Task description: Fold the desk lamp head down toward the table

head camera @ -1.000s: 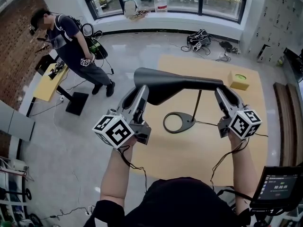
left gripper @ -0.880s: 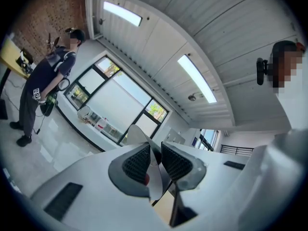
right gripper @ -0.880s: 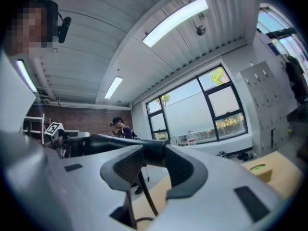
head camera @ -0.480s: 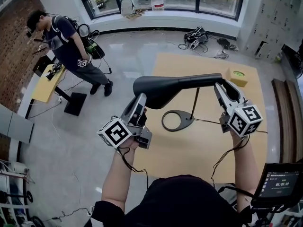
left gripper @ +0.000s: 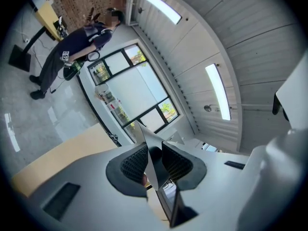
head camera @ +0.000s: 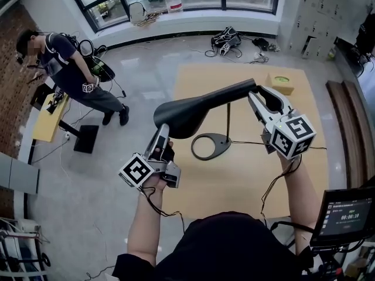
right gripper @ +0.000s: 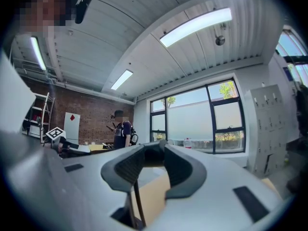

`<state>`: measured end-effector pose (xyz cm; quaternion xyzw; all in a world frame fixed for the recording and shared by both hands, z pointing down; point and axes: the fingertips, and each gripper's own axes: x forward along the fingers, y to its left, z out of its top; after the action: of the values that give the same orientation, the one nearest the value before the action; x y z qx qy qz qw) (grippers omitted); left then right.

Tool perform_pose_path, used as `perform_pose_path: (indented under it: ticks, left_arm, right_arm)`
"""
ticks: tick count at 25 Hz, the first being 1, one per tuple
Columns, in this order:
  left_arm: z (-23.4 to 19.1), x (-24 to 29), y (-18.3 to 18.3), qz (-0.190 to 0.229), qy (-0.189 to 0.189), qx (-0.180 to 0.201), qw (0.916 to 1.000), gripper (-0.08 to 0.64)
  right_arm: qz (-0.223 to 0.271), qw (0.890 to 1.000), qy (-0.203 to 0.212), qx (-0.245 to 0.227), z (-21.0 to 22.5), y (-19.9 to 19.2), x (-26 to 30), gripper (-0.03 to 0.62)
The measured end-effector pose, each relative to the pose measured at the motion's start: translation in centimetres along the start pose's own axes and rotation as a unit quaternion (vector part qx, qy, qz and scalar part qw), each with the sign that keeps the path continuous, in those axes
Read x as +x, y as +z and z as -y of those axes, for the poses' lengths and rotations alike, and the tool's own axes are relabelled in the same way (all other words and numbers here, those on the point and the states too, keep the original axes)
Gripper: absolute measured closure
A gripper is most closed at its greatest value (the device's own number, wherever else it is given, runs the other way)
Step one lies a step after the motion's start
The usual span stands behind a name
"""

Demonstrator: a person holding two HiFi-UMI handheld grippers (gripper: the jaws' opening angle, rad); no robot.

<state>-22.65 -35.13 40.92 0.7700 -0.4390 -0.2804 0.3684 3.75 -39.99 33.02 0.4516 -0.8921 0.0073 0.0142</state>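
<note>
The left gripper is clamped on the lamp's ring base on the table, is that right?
Not the ring base: the left gripper is clamped on the lamp head, raised above the table. The head view shows it.

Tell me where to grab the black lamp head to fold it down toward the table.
Grip the lamp head at its wide flat tip, coming from the near edge, where the left gripper pinches it. It is thin enough for the fingers there and farthest from the stem, so leverage is likely best.

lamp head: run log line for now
lamp head: tilted, wide end down | left gripper: shut on wide end | right gripper: jaws closing, narrow end between them | base: on table
</note>
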Motion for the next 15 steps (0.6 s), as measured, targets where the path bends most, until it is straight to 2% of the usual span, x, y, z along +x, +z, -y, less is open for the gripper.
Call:
perform_pose_path:
  ticks: [3, 8, 12, 15]
  left_arm:
    - [-1.3, -0.3, -0.7, -0.007, 0.015, -0.011, 0.9998, 0.483]
    - [-1.9, -0.3, -1.7, 0.002, 0.002, -0.082, 0.9966, 0.483]
    - [-2.5, -0.3, -2.5, 0.001, -0.002, -0.113, 0.9936, 0.483]
    - [-3.1, -0.3, -3.1, 0.005, -0.010, -0.151, 0.9885, 0.483]
  right_arm:
    - [0.004, 1.000, 0.000, -0.004, -0.1, 0.2, -0.1, 0.460]
    - [0.004, 1.000, 0.002, -0.019, -0.4, 0.6, -0.1, 0.462]
    - [0.005, 1.000, 0.003, -0.026, -0.5, 0.9, 0.0, 0.462]
    - [0.010, 0.999, 0.006, -0.031, -0.7, 1.3, 0.0, 0.463]
